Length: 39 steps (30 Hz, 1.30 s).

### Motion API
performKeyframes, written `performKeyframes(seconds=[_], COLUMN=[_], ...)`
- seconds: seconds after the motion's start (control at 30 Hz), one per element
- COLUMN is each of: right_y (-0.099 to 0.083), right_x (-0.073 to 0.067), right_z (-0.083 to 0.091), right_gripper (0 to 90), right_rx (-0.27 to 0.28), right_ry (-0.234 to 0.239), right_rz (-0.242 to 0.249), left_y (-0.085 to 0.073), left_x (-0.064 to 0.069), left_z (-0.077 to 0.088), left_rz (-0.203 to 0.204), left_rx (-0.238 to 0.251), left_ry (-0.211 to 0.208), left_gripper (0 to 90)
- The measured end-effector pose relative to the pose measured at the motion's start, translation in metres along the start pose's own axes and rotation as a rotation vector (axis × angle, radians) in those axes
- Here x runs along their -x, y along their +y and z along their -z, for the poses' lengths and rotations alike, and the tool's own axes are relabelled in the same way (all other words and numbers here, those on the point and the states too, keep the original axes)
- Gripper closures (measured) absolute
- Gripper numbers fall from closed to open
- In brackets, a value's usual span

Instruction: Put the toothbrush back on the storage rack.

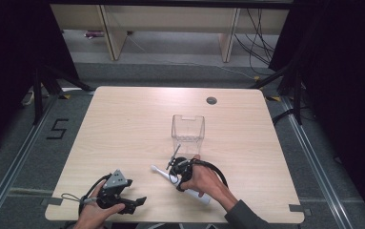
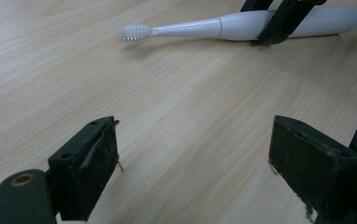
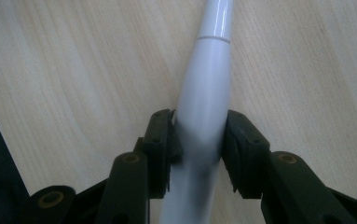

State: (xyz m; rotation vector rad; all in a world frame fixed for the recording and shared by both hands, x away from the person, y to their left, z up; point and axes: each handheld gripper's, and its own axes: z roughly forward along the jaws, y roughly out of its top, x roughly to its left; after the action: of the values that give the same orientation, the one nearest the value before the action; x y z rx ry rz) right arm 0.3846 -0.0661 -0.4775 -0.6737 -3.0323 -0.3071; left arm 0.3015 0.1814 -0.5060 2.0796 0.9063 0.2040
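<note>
**Right gripper clamped on toothbrush handle; handling notes**

The white plastic electric toothbrush (image 1: 179, 182) lies flat on the pale wood-grain table (image 1: 123, 129), near the front edge, its bristle head pointing toward the person's left. A clear, square plastic cup (image 1: 187, 128) stands upright just beyond it, apart from it.

The right gripper (image 3: 199, 140) has its two black jaws pressed on either side of the thick part of the handle, just below the seam where the slim neck begins. The pads (image 3: 163, 140) bear directly on the plastic. The left gripper (image 2: 190, 163) sits low over bare table nearer the left front corner, jaws spread wide with nothing between them.

Handling judgement:
- Body looks rigid, smooth and glossy, so it is likely slippery under the pads and may rotate or slide if squeezed lightly.
- The round, tapering section gives the flat pads little contact; a hold at the widest stretch seems steadier than one on the neck.
- Weight probably sits in the handle end; the present hold is nearer the neck, so the tail may sag when lifted.
- Neck and bristle head look the weakest parts; best left ungripped.
- The cup looks light and easily tipped.
</note>
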Motion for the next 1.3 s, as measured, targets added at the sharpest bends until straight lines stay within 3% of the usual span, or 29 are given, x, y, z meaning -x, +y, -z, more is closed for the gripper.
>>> performKeyframes(seconds=[0.07, 0.1, 0.2, 0.23, 0.3, 0.37, 0.4, 0.47, 0.53, 0.67, 0.7, 0.73, 0.77, 0.8, 0.87, 0.9, 0.93, 0.97, 1.03, 1.07, 1.1, 1.13, 1.17, 1.2, 1.27, 1.3], right_y=[0.001, 0.002, 0.004, 0.004, 0.004, 0.006, 0.007, 0.010, 0.011, 0.013, 0.013, 0.013, 0.013, 0.014, 0.015, 0.016, 0.015, 0.015, 0.016, 0.016, 0.016, 0.015, 0.016, 0.015, 0.014, 0.013], right_x=[0.005, 0.003, 0.001, 0.004, 0.002, 0.003, 0.000, 0.002, 0.000, 0.001, -0.002, 0.000, -0.003, -0.003, -0.001, -0.002, -0.004, -0.004, -0.002, -0.004, -0.002, -0.003, -0.001, 0.000, -0.002, 0.000], right_z=[-0.002, -0.002, -0.001, -0.002, -0.001, -0.002, -0.001, -0.002, -0.002, -0.003, -0.002, -0.003, -0.003, -0.003, -0.003, -0.003, -0.003, -0.003, -0.003, -0.003, -0.003, -0.003, -0.003, -0.003, -0.002, -0.002], right_gripper=[64.5, 64.8, 65.5, 65.7, 65.9, 65.9, 65.9, 65.9, 66.0, 66.0, 66.1, 66.1, 66.2, 66.2, 66.2, 66.3, 66.3, 66.3, 66.4, 66.4, 66.4, 66.4, 66.4, 66.4, 66.5, 66.5], right_rx=[0.005, -0.009, -0.042, -0.028, -0.046, -0.059, -0.078, -0.090, -0.108, -0.111, -0.125, -0.116, -0.130, -0.131, -0.130, -0.133, -0.143, -0.141, -0.138, -0.147, -0.142, -0.146, -0.136, -0.139, -0.158, -0.152], right_ry=[-0.017, -0.013, -0.015, -0.019, -0.016, -0.020, -0.026, -0.032, -0.036, -0.033, -0.040, -0.040, -0.039, -0.035, -0.047, -0.054, -0.048, -0.047, -0.049, -0.052, -0.044, -0.045, -0.051, -0.052, -0.042, -0.046], right_rz=[0.065, 0.025, 0.018, 0.065, 0.045, 0.066, 0.043, 0.091, 0.074, 0.095, 0.072, 0.100, 0.070, 0.071, 0.110, 0.111, 0.082, 0.083, 0.121, 0.091, 0.101, 0.080, 0.124, 0.129, 0.078, 0.096], left_y=[0.000, 0.000, 0.000, 0.000, 0.000, 0.000, 0.000, 0.000, 0.000, 0.000, 0.000, 0.000, 0.000, 0.000, 0.000, 0.000, 0.000, 0.000, 0.000, 0.000, 0.000, 0.000, 0.000, 0.000, 0.000, 0.000], left_x=[0.000, 0.000, 0.000, 0.000, 0.000, 0.000, 0.001, 0.000, 0.000, 0.001, 0.001, 0.000, 0.000, 0.001, 0.000, 0.001, 0.001, 0.000, 0.001, 0.000, 0.001, 0.001, 0.000, 0.000, 0.001, 0.001], left_z=[0.000, 0.000, 0.000, 0.000, 0.000, -0.001, -0.001, -0.001, 0.000, -0.001, -0.001, -0.001, -0.001, -0.001, 0.000, -0.001, -0.001, -0.001, -0.001, 0.000, -0.001, -0.001, 0.000, -0.001, 0.000, 0.000], left_rz=[-0.001, -0.001, -0.005, -0.006, -0.006, -0.002, -0.003, -0.003, -0.003, 0.003, 0.003, -0.003, -0.003, -0.003, -0.016, 0.001, 0.003, -0.003, -0.003, -0.011, 0.003, 0.003, -0.006, -0.003, 0.004, 0.005], left_rx=[-0.002, 0.000, -0.003, -0.004, -0.005, 0.001, 0.001, 0.001, -0.003, 0.009, 0.009, 0.002, 0.000, 0.000, -0.008, 0.007, 0.010, 0.002, 0.004, -0.005, 0.011, 0.009, -0.004, 0.003, 0.008, 0.009], left_ry=[0.000, -0.001, 0.002, 0.003, 0.004, -0.001, -0.001, -0.003, -0.001, -0.005, -0.005, -0.002, -0.001, -0.002, -0.002, -0.005, -0.005, -0.003, -0.003, -0.006, -0.006, -0.006, -0.002, -0.004, -0.004, -0.005], left_gripper=[14.9, 14.9, 14.9, 14.9, 14.9, 14.9, 14.9, 14.9, 14.9, 14.9, 14.9, 14.9, 14.9, 14.9, 14.9, 14.9, 14.9, 14.9, 14.9, 14.9, 14.9, 14.9, 14.9, 14.9, 14.9, 14.9])
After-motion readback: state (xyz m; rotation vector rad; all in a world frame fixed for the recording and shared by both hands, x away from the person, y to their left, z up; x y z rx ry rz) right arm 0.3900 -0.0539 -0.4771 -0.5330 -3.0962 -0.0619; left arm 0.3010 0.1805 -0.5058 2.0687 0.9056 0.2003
